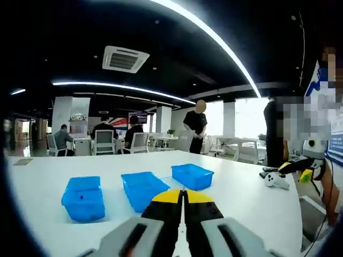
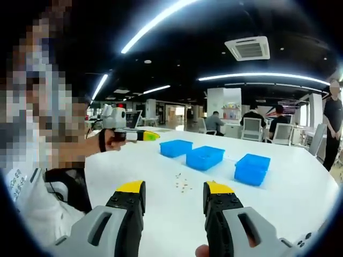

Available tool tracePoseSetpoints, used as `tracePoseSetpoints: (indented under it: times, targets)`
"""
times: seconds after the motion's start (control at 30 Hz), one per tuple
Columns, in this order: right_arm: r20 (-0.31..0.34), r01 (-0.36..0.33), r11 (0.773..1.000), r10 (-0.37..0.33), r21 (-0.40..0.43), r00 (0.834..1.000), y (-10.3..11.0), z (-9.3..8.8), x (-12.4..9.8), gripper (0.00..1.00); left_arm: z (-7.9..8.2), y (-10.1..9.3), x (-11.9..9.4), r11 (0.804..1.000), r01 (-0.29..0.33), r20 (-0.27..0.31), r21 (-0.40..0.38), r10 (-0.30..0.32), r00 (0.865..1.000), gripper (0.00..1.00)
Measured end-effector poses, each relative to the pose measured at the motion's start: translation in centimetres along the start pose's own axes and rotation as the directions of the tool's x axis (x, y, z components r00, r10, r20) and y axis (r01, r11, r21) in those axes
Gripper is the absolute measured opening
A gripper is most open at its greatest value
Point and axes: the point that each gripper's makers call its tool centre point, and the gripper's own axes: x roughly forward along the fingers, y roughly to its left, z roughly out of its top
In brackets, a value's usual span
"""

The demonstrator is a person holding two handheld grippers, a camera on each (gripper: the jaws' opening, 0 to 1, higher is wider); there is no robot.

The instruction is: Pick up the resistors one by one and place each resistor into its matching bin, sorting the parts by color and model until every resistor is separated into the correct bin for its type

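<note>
Left gripper view: the left claw rises from the bottom centre with its yellow-tipped jaws pressed together and nothing between them. Three blue bins stand in a row on the white bench across the middle of the frame; a white controller lies at the right edge. The right claw enters from the right.

Right gripper view: the right claw stands at the bottom with its jaws spread apart and empty. The resistors lie scattered as small specks on the bench at frame centre, just beyond the jaw tips, with the bins further off at centre right. The left claw shows at centre left, held in a hand. Risk, as a judgement: the parts are tiny and close together, so a closing pinch could take two at once, flick one away, or misjudge its colour and drop it in the wrong bin.
</note>
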Motion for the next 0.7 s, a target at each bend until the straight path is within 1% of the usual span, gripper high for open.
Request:
tracePoseSetpoints:
  times: [0.07,0.1,0.17,0.23,0.27,0.3,0.33,0.37,0.4,0.47,0.5,0.6,0.67,0.7]
  targets:
    - [0.000,0.004,1.000,-0.004,0.001,1.000,-0.1,0.0,-0.1,0.45,0.7,1.1,1.9,1.000,-0.018,0.002,0.002,0.018,1.000,0.04]
    - [-0.001,0.006,1.000,-0.006,0.002,1.000,-0.2,0.0,-0.1,0.45,0.9,1.4,2.5,1.000,-0.021,0.003,0.000,0.021,1.000,0.04]
    - [0.000,0.009,1.000,-0.009,0.004,1.000,-0.3,0.0,-0.1,0.45,1.4,2.6,4.4,0.999,-0.043,0.000,-0.018,0.043,0.999,0.04]
    - [0.000,0.011,1.000,-0.011,0.006,1.000,-0.3,-0.1,-0.2,0.45,1.4,3.8,5.8,0.997,-0.068,-0.014,-0.032,0.068,0.998,0.04]
    - [0.000,0.011,1.000,-0.011,0.007,1.000,-0.3,-0.1,-0.2,0.45,1.2,4.9,6.6,0.994,-0.108,-0.029,-0.037,0.107,0.994,0.04]
    - [0.000,0.013,1.000,-0.013,0.008,1.000,-0.3,-0.1,-0.2,0.45,1.0,5.4,7.5,0.992,-0.118,-0.040,-0.046,0.116,0.992,0.04]
    - [0.000,0.014,1.000,-0.014,0.007,1.000,-0.3,-0.1,-0.2,0.45,0.9,5.9,8.3,0.991,-0.121,-0.038,-0.054,0.119,0.992,0.04]
    - [0.000,0.015,1.000,-0.015,0.007,1.000,-0.3,-0.1,-0.2,0.45,0.7,6.6,9.1,0.989,-0.140,-0.042,-0.056,0.137,0.990,0.04]
    - [0.001,0.015,1.000,-0.015,0.008,1.000,-0.3,-0.1,-0.3,0.44,0.1,7.5,9.8,0.984,-0.167,-0.069,-0.062,0.163,0.984,0.04]
    - [0.002,0.018,1.000,-0.018,0.008,1.000,-0.4,-0.1,-0.3,0.44,-0.4,8.6,11.3,0.981,-0.185,-0.079,-0.061,0.180,0.981,0.04]
    - [0.002,0.019,1.000,-0.019,0.008,1.000,-0.4,-0.1,-0.3,0.44,-0.9,9.2,12.0,0.977,-0.204,-0.093,-0.058,0.198,0.976,0.05]
    - [0.004,0.021,1.000,-0.022,0.008,1.000,-0.5,0.0,-0.4,0.44,-1.0,9.6,12.9,0.976,-0.207,-0.084,-0.063,0.201,0.976,0.05]
    - [0.003,0.025,1.000,-0.025,0.009,1.000,-0.6,-0.1,-0.4,0.44,-1.3,9.6,13.1,0.975,-0.215,-0.092,-0.061,0.209,0.974,0.05]
    - [0.003,0.026,1.000,-0.026,0.010,1.000,-0.6,-0.1,-0.4,0.44,-1.3,9.8,13.1,0.973,-0.225,-0.086,-0.050,0.220,0.972,0.05]
